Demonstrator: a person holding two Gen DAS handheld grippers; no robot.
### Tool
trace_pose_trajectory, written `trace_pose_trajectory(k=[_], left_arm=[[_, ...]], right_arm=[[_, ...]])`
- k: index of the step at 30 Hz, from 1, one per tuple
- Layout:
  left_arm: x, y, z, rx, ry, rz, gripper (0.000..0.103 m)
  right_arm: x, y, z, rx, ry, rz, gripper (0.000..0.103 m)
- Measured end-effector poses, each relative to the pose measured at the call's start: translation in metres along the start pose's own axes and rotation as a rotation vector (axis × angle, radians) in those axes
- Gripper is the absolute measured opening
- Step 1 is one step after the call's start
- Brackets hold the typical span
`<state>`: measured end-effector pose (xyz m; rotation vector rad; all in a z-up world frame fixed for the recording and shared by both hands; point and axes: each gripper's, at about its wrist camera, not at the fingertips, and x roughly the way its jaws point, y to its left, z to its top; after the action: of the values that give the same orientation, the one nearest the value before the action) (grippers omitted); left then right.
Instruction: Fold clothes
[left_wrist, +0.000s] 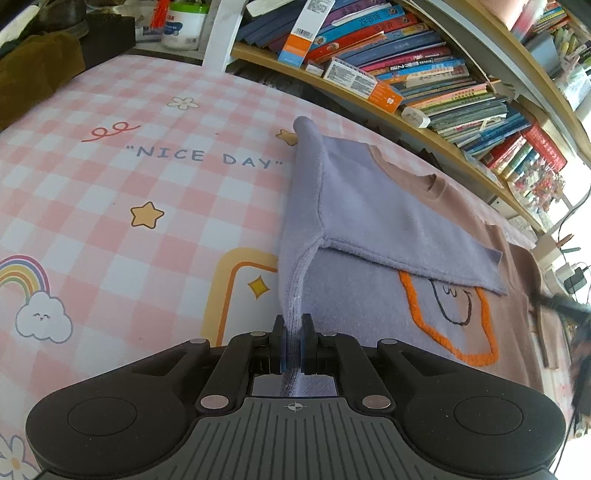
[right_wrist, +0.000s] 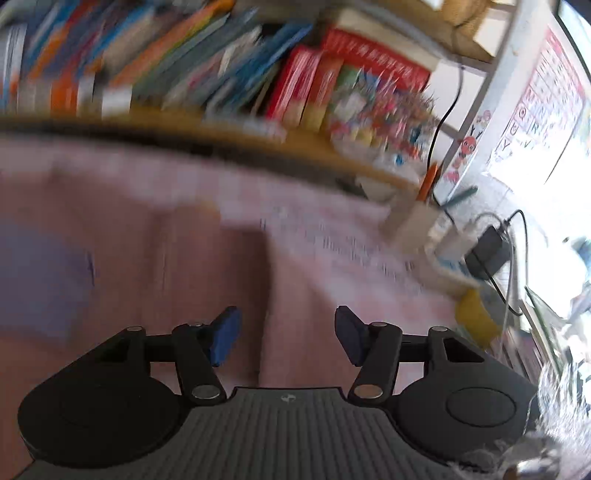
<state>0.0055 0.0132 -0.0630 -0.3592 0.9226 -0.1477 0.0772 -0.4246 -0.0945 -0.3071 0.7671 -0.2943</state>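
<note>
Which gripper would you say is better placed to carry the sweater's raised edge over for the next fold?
Left, probably. The left gripper is shut on the lavender sweater, its edge lifted. The right gripper is open and empty above the fabric, in a blurred view.

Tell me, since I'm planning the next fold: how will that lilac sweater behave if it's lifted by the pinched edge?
Probably floppy: the sweater already drapes in a soft ridge from the left gripper. Its fuzzy knit likely grips the pads rather than slipping. The folded-over sleeve may slide off when raised.
</note>
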Motion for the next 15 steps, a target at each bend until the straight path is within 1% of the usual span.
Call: trace_pose_trajectory(k=[2,5,7,8,9,11,12,13,15], left_arm=[[0.0,0.001,0.0,0.0,0.0,-0.002,0.005],[-0.001,0.002,-0.001,0.002,0.0,-0.005,0.005],[-0.002,0.003,-0.002,0.003,0.0,-0.007,0.005],[-0.002,0.004,-0.002,0.002,0.0,-0.009,0.005],[-0.003,0.005,-0.002,0.001,0.001,-0.011,0.005],[-0.003,0.005,-0.002,-0.002,0.001,-0.014,0.005],[-0.002,0.005,-0.001,-0.003,0.001,-0.015,0.005],[-0.002,0.005,-0.001,-0.003,0.001,-0.015,0.005],[-0.002,0.005,-0.001,-0.002,0.002,-0.014,0.005]], right_arm=[[0.002,0.004,-0.006,-0.088,-0.017,-0.053,0.054],[0.015,-0.021,0.009,-0.167,-0.052,-0.247,0.051],[0.02,-0.053,0.027,-0.092,-0.071,-0.35,0.053],[0.019,-0.069,0.036,-0.038,-0.086,-0.376,0.053],[0.016,-0.079,0.043,-0.003,-0.1,-0.388,0.053],[0.01,-0.084,0.049,-0.003,-0.127,-0.398,0.053],[0.006,-0.083,0.05,-0.004,-0.139,-0.385,0.053],[0.0,-0.079,0.049,0.001,-0.146,-0.356,0.054],[-0.008,-0.069,0.044,0.025,-0.147,-0.267,0.054]])
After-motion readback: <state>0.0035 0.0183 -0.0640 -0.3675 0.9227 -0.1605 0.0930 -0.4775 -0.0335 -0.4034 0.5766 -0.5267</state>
